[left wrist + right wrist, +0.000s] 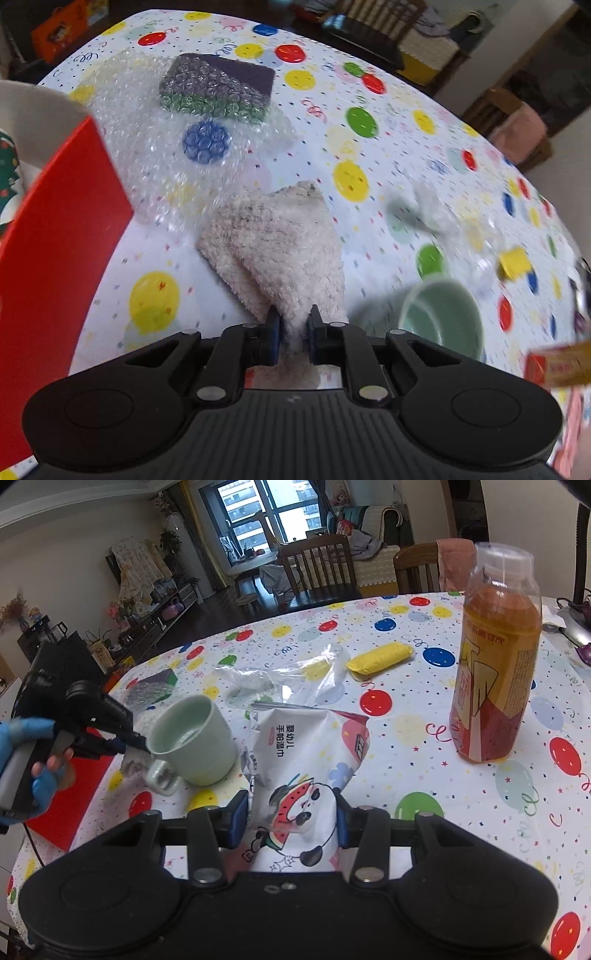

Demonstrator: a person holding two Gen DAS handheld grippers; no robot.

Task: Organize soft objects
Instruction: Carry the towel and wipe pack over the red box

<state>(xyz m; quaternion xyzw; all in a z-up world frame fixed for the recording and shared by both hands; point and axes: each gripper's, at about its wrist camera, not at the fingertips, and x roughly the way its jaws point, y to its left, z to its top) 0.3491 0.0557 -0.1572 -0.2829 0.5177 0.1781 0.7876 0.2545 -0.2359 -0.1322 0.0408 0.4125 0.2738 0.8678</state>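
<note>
**Two soft items gripped, the rest unsorted**

While both claws are loaded, little looks finished. The left gripper (pixel 293 325) is pinched on a corner of the fluffy cream cloth (pixel 273 243), which trails away over the table (pixel 406 110) just right of the red box (pixel 62 236). The right gripper (pixel 291 821) is clamped on the panda wet-wipe pack (pixel 299 771), near the green mug (pixel 194 734). Farther off, the bubble wrap (pixel 155 147) draped over a sponge (pixel 218 86), the yellow sponge (pixel 380 657) and a clear plastic bag (pixel 291 672) lie loose, so I judge most of the sorting remains.
</note>
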